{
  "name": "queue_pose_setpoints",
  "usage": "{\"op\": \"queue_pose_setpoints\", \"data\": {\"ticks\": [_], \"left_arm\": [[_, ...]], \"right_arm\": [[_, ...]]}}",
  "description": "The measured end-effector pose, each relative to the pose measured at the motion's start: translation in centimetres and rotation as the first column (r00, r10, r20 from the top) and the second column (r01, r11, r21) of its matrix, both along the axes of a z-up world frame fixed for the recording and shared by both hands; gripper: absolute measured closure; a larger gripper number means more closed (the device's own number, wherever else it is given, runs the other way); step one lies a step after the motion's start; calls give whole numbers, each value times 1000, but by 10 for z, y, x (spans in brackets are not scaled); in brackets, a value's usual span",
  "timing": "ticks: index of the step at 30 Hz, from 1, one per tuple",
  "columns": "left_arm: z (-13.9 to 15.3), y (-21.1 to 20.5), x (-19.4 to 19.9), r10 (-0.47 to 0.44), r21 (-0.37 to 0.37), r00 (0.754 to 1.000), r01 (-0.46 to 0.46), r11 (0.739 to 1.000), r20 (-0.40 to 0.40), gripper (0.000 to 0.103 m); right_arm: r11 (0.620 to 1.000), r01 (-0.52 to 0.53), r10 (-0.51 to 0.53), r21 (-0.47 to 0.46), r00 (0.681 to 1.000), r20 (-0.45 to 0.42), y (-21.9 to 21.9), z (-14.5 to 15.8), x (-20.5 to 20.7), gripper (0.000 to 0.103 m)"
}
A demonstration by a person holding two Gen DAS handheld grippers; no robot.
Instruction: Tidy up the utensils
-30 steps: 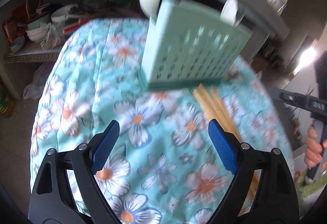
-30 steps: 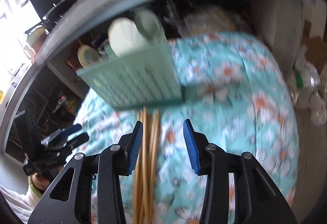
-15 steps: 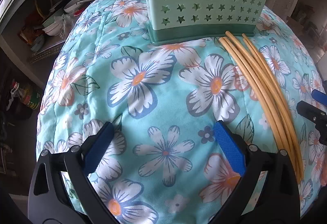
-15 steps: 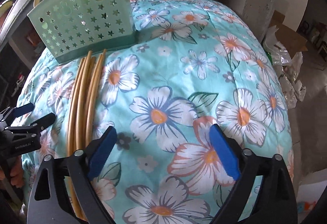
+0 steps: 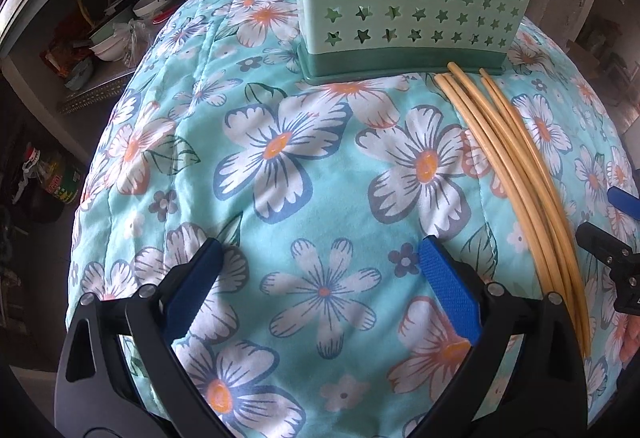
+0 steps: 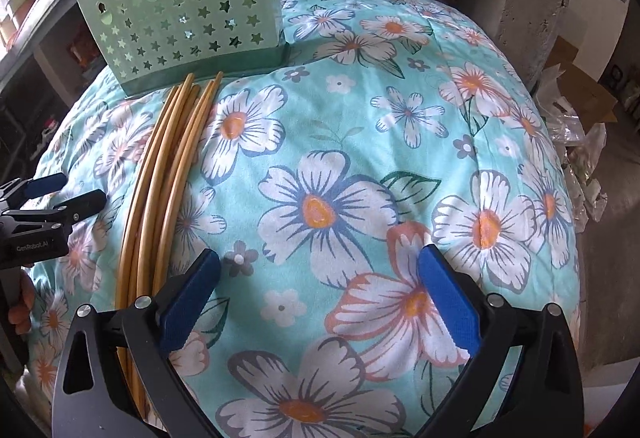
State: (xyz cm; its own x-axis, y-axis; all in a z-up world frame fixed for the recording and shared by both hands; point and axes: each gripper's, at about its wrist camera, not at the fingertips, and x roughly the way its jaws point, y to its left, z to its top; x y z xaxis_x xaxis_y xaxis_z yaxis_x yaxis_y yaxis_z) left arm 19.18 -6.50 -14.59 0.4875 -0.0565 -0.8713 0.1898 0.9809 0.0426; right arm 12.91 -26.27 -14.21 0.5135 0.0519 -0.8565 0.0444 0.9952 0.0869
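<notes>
Chopsticks, tan bamboo bundle (image 6: 160,174), lay released before pale-green star-punched plastic caddy (image 6: 188,22); right gripper (image 6: 320,290) jaws just opened, empty; left gripper (image 5: 320,274) agape too.

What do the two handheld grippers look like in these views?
Both are alike: the left gripper and right gripper have black angular plastic arms with silver screws and ribbed blue pads. In the right wrist view, the left gripper's black body carries small white lettering. No cables or sleeves show.
</notes>
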Motion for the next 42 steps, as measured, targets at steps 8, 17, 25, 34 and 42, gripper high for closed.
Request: {"op": "queue_pose_setpoints", "data": {"ticks": [8, 17, 25, 34, 42], "left_arm": [[0, -1, 0, 0, 0, 1000, 0, 1000, 1, 8], [0, -1, -1, 0, 0, 1000, 0, 1000, 2, 8], [0, 0, -3, -2, -1, 1000, 2, 1000, 9, 8], [3, -1, -7, -29, -15, 999, 30, 999, 24, 8], [13, 8, -8, -108, -142, 992, 115, 983, 61, 8]], "right_arm": [[997, 13, -14, 72, 1000, 10, -10, 12, -4, 6], [967, -70, 44, 243, 993, 112, -3, 36, -2, 20], [924, -104, 86, 369, 994, 65, 8, 22, 13, 46], [886, -79, 88, 457, 996, 1, 7, 6, 28, 69], [822, -59, 85, 567, 996, -20, -2, -4, 32, 81]]}}
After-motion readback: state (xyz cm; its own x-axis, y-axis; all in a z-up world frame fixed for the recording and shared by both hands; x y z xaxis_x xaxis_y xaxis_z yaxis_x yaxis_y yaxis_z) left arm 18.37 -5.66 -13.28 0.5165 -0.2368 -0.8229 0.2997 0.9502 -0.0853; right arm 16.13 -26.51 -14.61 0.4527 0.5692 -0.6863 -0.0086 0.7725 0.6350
